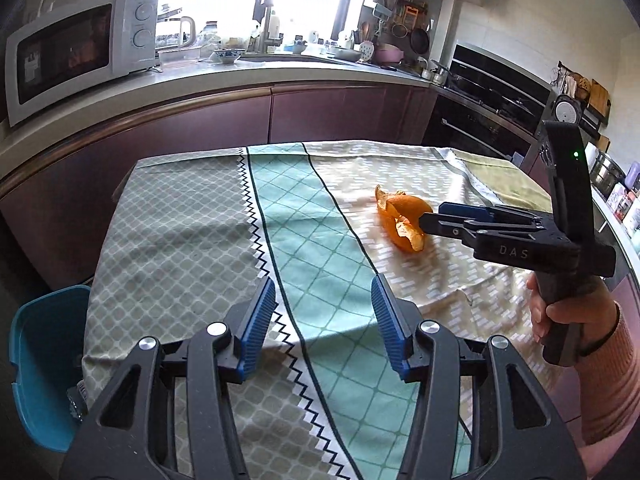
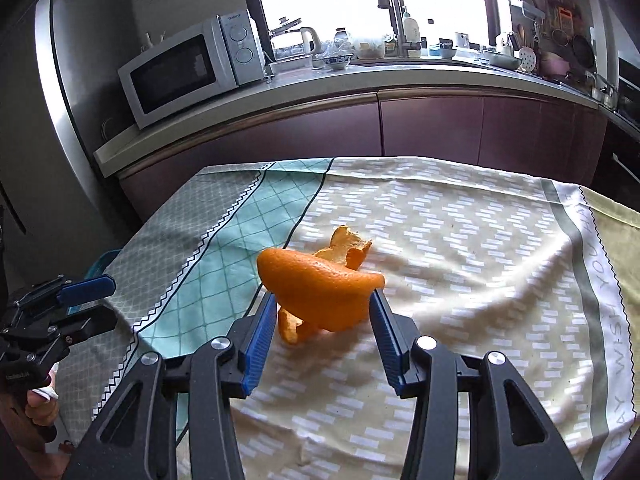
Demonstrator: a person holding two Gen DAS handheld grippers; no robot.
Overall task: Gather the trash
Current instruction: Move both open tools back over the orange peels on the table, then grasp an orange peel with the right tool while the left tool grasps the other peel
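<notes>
- The tablecloth (image 2: 460, 240) covers the whole tabletop, loose and wrinkled; fingers dipping low could snag it.
- Left gripper (image 1: 324, 316): half-wide, empty, over the near edge.
- Right gripper (image 2: 324, 320): half-wide, straddling the peel, pads apparently not pressing yet.
- Orange peel (image 2: 320, 280) lies mid-table, right of centre; being curled and springy, it could slip out or tear.

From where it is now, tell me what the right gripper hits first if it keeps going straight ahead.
The orange peel. It sits right at the tips of the right gripper, whose open jaws flank it; whether the pads already touch it is unclear.
</notes>
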